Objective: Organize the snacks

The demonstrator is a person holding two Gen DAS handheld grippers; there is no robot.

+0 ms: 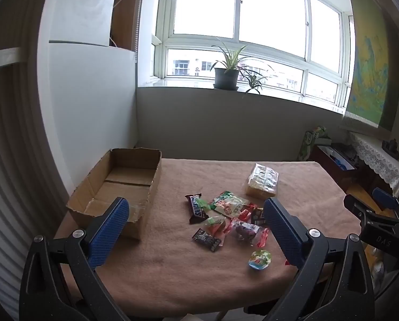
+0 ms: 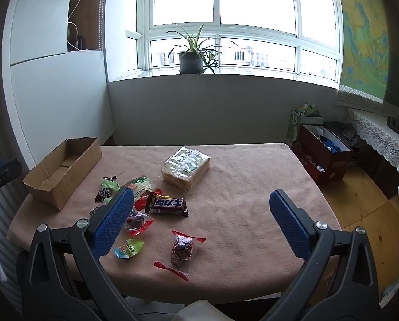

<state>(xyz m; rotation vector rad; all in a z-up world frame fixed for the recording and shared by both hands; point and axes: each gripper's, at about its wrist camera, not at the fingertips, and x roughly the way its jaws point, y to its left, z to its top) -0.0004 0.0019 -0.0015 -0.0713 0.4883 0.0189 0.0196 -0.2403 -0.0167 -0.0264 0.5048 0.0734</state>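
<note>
So the dark brown Snickers bar (image 1: 196,209) lay lengthwise straight ahead of the wide-open, empty left gripper (image 1: 196,230), nearer it than the equally open right gripper (image 2: 202,222).

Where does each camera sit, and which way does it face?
Left wrist: on the left tool, facing the window across the table; its own open fingers show, the right tool at the right edge.
Right wrist: on the right tool, same direction; its own open fingers show.
Shared: box, snacks, plant.
</note>
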